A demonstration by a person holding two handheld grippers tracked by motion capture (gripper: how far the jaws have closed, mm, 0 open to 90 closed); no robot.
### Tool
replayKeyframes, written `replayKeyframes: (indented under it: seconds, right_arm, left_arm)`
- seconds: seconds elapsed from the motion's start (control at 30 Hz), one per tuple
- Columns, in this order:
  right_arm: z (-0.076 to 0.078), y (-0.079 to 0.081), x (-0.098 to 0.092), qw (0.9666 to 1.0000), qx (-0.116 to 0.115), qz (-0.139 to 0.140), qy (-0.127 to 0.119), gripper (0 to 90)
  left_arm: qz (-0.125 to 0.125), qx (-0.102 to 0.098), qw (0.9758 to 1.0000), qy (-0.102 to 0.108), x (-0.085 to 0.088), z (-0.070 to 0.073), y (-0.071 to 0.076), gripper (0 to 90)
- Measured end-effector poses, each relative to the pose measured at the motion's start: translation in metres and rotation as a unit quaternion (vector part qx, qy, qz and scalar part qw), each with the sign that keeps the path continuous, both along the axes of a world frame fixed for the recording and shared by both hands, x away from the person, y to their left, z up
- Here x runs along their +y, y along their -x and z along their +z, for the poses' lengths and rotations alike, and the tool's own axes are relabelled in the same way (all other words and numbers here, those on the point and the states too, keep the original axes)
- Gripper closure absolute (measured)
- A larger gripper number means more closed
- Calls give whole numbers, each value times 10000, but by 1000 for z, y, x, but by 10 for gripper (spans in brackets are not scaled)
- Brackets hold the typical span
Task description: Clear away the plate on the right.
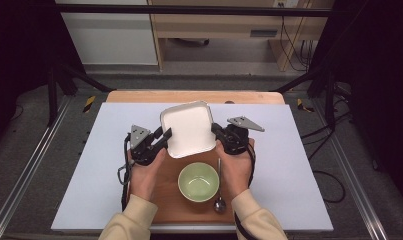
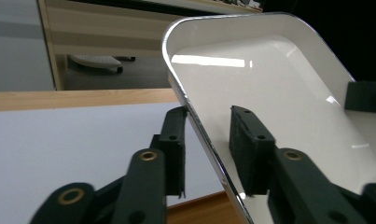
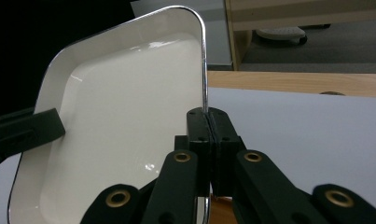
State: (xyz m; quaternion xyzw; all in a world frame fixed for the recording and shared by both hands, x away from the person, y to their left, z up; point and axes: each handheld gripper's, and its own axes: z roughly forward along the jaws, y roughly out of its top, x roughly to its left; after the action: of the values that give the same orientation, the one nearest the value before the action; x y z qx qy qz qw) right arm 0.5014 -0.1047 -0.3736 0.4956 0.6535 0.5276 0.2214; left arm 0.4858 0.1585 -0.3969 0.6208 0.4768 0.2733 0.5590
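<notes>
A white square dish (image 1: 189, 127) with a thin metal-looking rim hangs tilted between my two grippers, over the far end of a wooden board (image 1: 164, 200). My right gripper (image 1: 214, 129) is shut on the dish's right rim; in the right gripper view its pads (image 3: 207, 123) pinch that rim of the dish (image 3: 120, 121). My left gripper (image 1: 166, 134) straddles the left rim. In the left gripper view the gripper (image 2: 206, 135) has one jaw outside and one inside the dish (image 2: 279, 93), with white showing between the inner pad and the rim.
A pale green bowl (image 1: 198, 181) sits on the board in front of the dish, with a metal spoon (image 1: 219, 195) lying to its right. The board lies on a white mat (image 1: 299, 165) covering the table. Dark frame legs stand beyond the table's far corners.
</notes>
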Motion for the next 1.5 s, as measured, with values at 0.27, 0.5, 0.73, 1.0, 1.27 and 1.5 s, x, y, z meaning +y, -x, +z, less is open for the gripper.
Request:
replayKeyframes:
  seconds: [0.27,0.5,0.73,1.0,1.27,1.5]
  right_arm:
    - [-1,7,9,9997,-33,60,252,880]
    - [-4,8,17,9990,2,249,382,869]
    - [-10,4,23,9981,126,526,300,855]
    - [-14,0,25,9961,128,813,311,734]
    - [-8,7,12,9942,-227,930,495,427]
    - [1,15,-27,9945,-680,600,525,227]
  left_arm:
    - [162,-91,9998,11,8,2,1,819]
    - [191,-85,9997,145,17,3,0,874]
    - [261,-137,9994,172,27,2,1,893]
    - [404,-126,9988,250,39,2,-1,894]
    - [552,-31,9983,193,56,2,-4,894]
    - [559,23,9984,3,69,0,-1,894]
